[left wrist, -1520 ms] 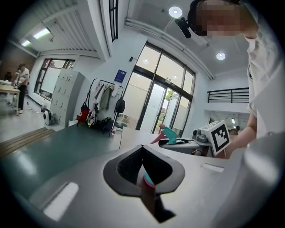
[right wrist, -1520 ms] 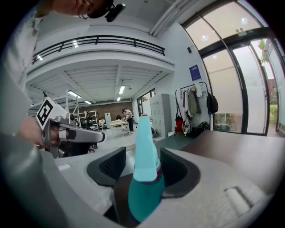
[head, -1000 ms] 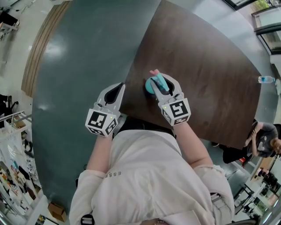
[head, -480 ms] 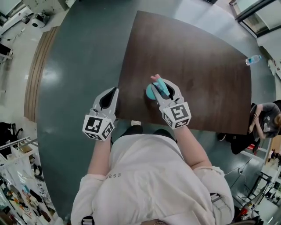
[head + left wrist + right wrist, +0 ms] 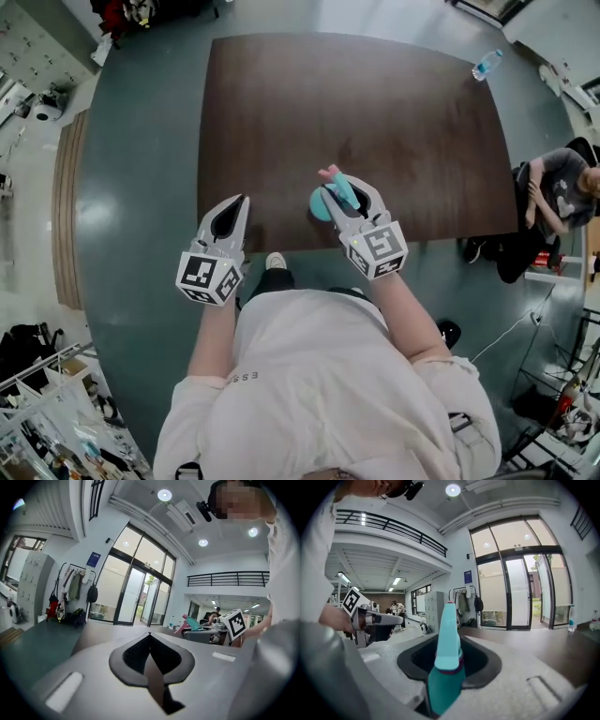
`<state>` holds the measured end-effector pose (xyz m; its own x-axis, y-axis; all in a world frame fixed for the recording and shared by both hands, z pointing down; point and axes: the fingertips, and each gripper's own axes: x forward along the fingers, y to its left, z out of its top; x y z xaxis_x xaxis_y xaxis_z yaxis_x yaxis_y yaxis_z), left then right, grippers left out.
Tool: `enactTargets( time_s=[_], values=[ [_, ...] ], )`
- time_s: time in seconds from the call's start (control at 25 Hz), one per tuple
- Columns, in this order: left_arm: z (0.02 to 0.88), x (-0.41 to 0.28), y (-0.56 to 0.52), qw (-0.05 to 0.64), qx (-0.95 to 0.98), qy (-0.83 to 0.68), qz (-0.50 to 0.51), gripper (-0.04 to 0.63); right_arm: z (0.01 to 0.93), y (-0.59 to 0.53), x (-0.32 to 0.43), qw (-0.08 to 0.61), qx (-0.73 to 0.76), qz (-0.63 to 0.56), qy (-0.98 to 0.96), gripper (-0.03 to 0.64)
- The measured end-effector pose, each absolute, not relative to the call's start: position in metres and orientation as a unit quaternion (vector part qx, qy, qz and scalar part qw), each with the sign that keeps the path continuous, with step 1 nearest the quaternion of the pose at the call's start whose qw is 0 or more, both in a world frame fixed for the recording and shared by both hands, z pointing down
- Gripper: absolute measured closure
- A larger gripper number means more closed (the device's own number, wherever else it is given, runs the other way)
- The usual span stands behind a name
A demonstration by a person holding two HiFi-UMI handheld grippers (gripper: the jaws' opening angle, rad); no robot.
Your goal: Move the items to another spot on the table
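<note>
Bottle (image 5: 324, 201), teal with a pink tip, is pinched in the right gripper (image 5: 344, 187) at the near edge of a dark wooden table (image 5: 375, 103). Keeping it upright and setting it gently on bare wood would suit. The left gripper (image 5: 236, 204) is pressed together, empty. Around the table are a grey-green floor (image 5: 141, 187), glass doors (image 5: 520, 592) and a seated person (image 5: 558, 197).

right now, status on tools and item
Left tool shut, empty. Right tool shut on teal item, over table's near edge. Only a water bottle, far corner.
</note>
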<state>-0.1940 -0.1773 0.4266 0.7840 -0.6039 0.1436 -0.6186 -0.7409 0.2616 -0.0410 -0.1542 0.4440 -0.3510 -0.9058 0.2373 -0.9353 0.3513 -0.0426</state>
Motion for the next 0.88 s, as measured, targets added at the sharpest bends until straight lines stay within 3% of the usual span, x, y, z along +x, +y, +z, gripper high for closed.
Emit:
enactTargets(
  time_s=[0.88],
  values=[
    [0.432, 0.169, 0.032, 0.133, 0.986, -0.089, 0.048, 0.58, 0.44, 0.108, 0.28, 0.041, 0.733, 0.111, -0.67, 0.494]
  ],
)
